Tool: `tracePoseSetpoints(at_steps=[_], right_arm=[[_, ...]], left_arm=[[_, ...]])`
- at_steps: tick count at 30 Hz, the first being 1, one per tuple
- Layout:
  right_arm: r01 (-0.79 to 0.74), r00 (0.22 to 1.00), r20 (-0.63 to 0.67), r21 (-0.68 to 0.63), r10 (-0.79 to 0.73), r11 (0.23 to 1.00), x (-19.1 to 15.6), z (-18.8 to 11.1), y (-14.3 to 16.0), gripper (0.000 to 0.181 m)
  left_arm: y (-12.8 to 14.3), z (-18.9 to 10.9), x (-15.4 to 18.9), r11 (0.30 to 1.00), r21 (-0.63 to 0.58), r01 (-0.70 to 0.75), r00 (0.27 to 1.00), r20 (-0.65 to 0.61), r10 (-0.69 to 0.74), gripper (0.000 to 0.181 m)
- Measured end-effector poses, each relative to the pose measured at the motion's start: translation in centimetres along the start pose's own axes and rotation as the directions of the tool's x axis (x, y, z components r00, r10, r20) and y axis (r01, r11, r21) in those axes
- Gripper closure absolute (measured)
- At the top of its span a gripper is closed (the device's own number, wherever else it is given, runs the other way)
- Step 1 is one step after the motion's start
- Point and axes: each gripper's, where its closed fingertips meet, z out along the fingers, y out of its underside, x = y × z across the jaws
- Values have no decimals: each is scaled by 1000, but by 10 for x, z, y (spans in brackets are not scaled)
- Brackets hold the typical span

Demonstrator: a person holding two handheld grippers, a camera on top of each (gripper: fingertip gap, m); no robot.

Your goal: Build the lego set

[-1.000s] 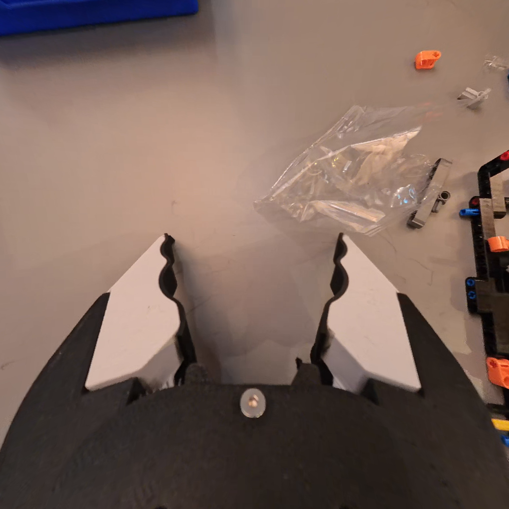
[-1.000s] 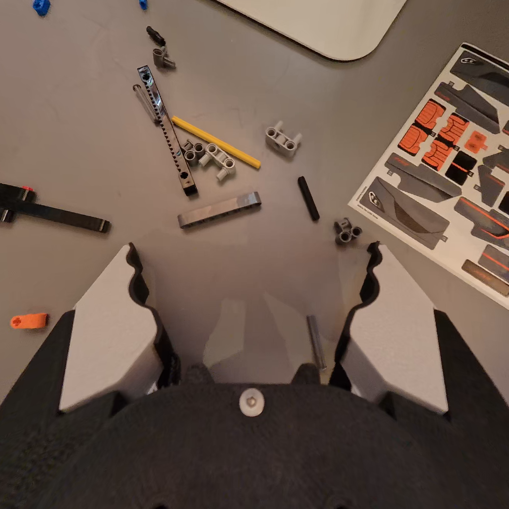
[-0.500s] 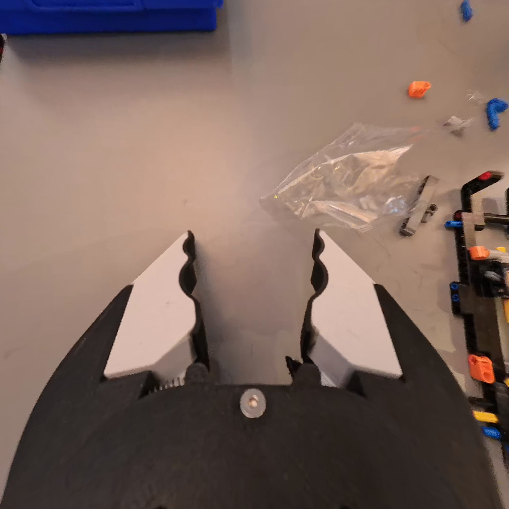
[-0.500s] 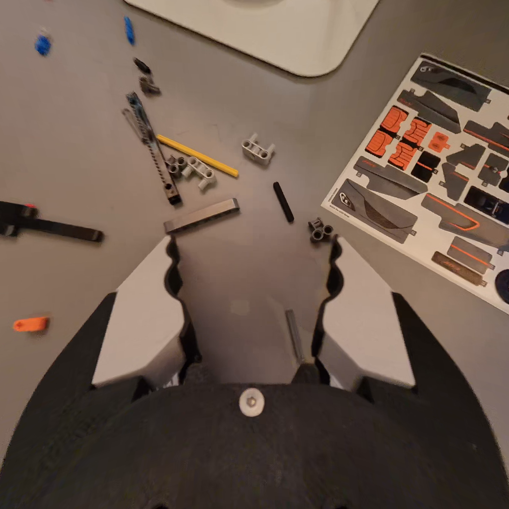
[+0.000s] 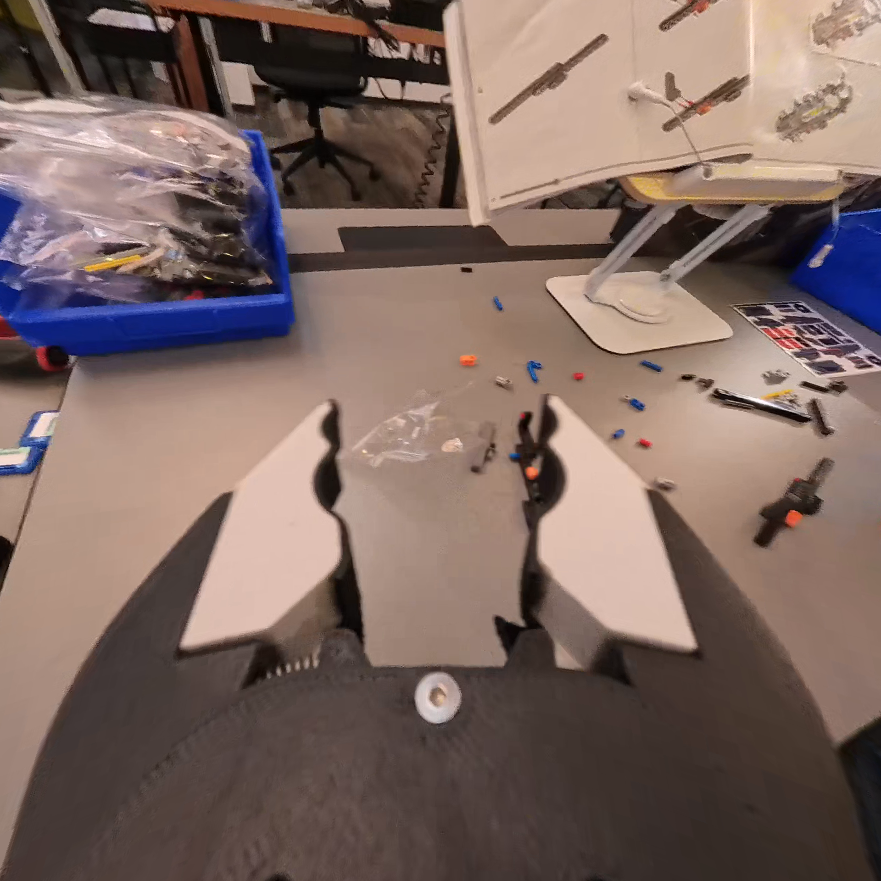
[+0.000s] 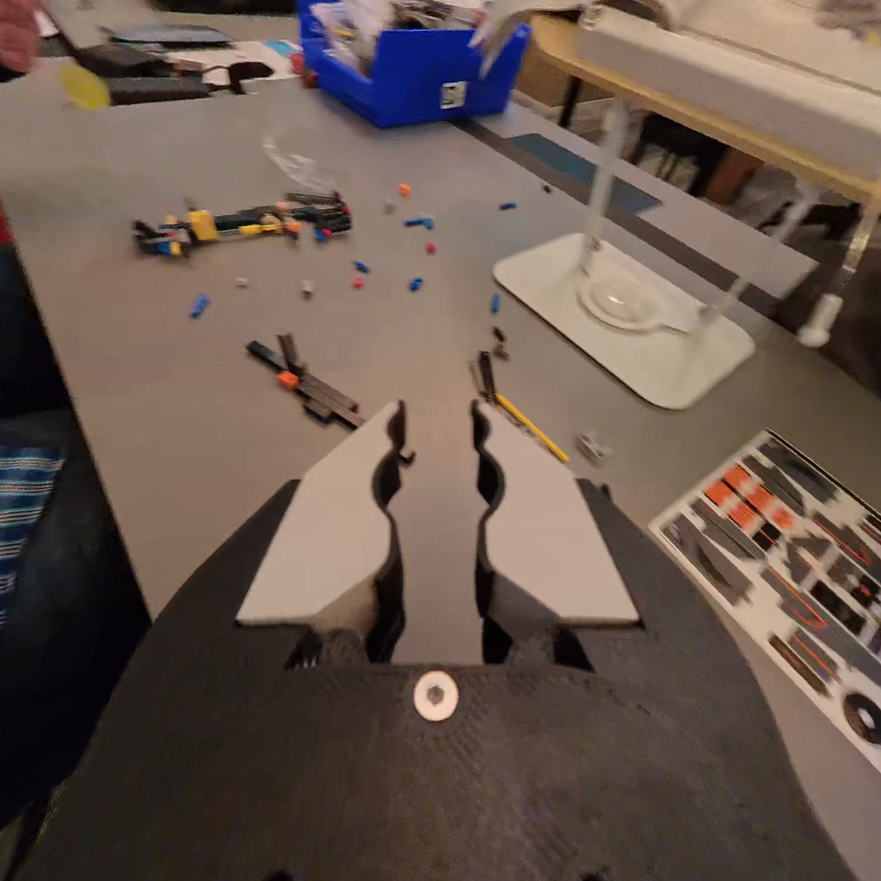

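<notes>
My left gripper is open and empty, held above the grey table. Ahead of it lie a clear plastic bag, a grey beam and the long black lego assembly, partly hidden behind my right finger. My right gripper is open with a narrow gap and empty, also above the table. The long assembly shows far left in the right wrist view. A smaller black sub-assembly with an orange part lies nearer; it also shows in the left wrist view. Both views are blurred.
Several loose pins are scattered around. A yellow axle, a toothed rack and a sticker sheet lie to the right. An instruction booklet rests on a white stand. A blue bin holds bagged parts. A person's clothing is at the left edge. My right fingertips sit around 45 cm from my left ones. Measured from the fingertips, the long assembly is 15 cm or so from the left gripper and 35 cm from the right.
Both grippers rose and tilted up from looking straight down at the table to looking across it. Both jaws narrowed, the right far more. Neither took hold of anything.
</notes>
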Motion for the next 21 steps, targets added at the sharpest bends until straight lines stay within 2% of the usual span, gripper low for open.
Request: tracePoseSetpoints(at_steps=[1, 2, 3, 6, 11, 12, 15, 18, 21], right_arm=[[19, 999, 29, -10, -19, 1000, -9, 6, -3, 137], [40, 997, 67, -28, -38, 999, -19, 12, -4, 121], [61, 994, 99, -51, -55, 997, -27, 17, -4, 121], [134, 978, 172, -84, -118, 987, -49, 35, -3, 129], [228, 949, 257, -164, -181, 960, -67, 61, 10, 144], [239, 943, 277, -175, -185, 955, -68, 65, 13, 145], [285, 927, 312, -223, -209, 932, -67, 77, 27, 146], [310, 913, 344, -240, -218, 920, -67, 84, 34, 147], [313, 906, 368, -249, -209, 917, -66, 91, 39, 150]], left_arm=[[1, -3, 8, 1000, -13, -6, 1000, -23, 5, 87], [2, -6, 16, 1000, -18, -17, 999, -36, 16, 78], [7, -8, 23, 999, -42, -31, 999, -45, 29, 70], [29, -18, 49, 991, -99, -86, 993, -90, 77, 87], [97, -27, 77, 929, -277, -248, 968, -110, 225, 107], [106, -28, 80, 919, -288, -268, 963, -103, 248, 117], [126, -26, 99, 921, -302, -247, 966, -151, 210, 127], [138, -19, 109, 920, -315, -235, 968, -166, 190, 98], [149, -11, 107, 898, -360, -253, 966, -140, 216, 88]])
